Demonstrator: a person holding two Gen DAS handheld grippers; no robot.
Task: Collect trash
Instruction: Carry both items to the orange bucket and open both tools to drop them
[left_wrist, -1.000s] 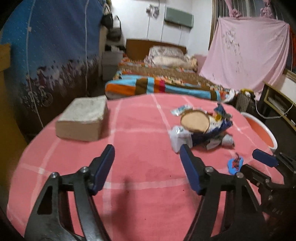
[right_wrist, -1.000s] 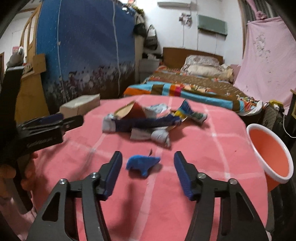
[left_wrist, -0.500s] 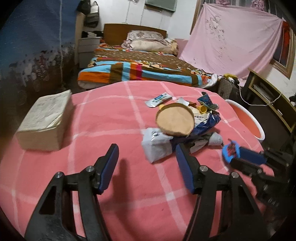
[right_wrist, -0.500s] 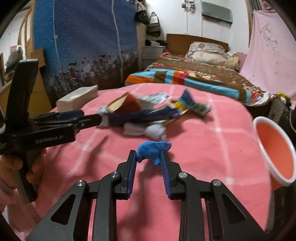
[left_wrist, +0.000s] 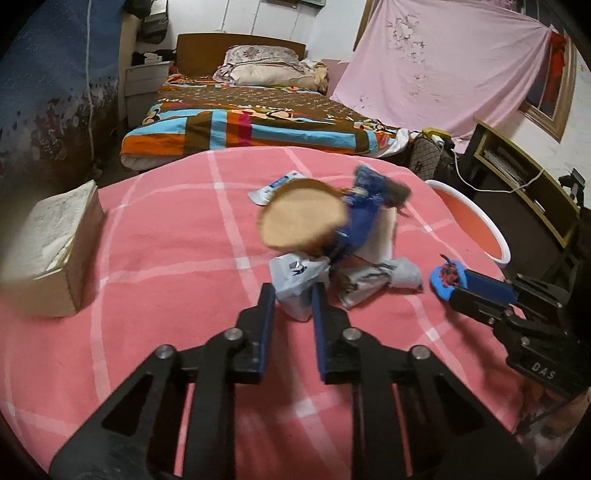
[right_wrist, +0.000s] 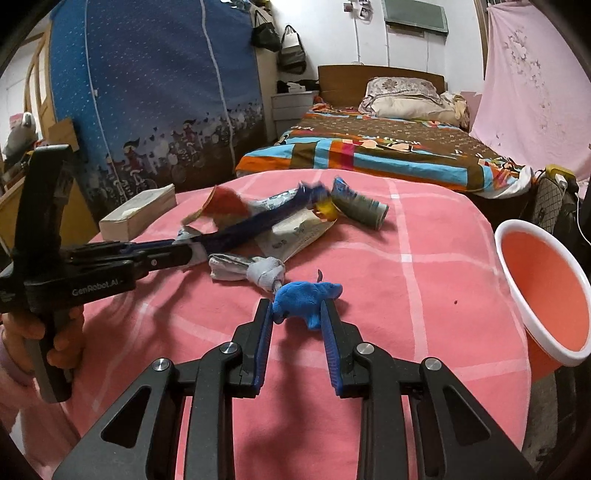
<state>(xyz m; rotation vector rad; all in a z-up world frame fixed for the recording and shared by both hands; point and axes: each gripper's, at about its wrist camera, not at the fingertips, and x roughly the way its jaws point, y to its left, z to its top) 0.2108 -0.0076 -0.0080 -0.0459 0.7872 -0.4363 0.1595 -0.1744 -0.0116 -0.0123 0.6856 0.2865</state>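
On the pink checked tablecloth (left_wrist: 166, 258) lies a trash pile: a brown round paper bowl (left_wrist: 303, 218), a dark blue wrapper (left_wrist: 360, 221) and a knotted grey bag (left_wrist: 384, 280). My left gripper (left_wrist: 293, 295) is closing its jaws on a white plastic wrapper (left_wrist: 295, 273) at the pile's near edge; the wrapper fills the gap between the pads. The pile looks blurred. My right gripper (right_wrist: 295, 314) is shut on a crumpled blue scrap (right_wrist: 306, 299). The left wrist view shows that scrap (left_wrist: 447, 278) at the right gripper's tip.
An orange basin with a white rim (right_wrist: 546, 288) stands off the table's right edge. A thick pale book (left_wrist: 51, 243) lies at the left. A grey tube (right_wrist: 362, 206) lies behind the pile. A hand (right_wrist: 62, 332) holds the left gripper. A bed stands beyond.
The left gripper swung toward the pile and its wide jaws narrowed onto the white wrapper. The right jaws closed on the blue scrap and stayed shut.
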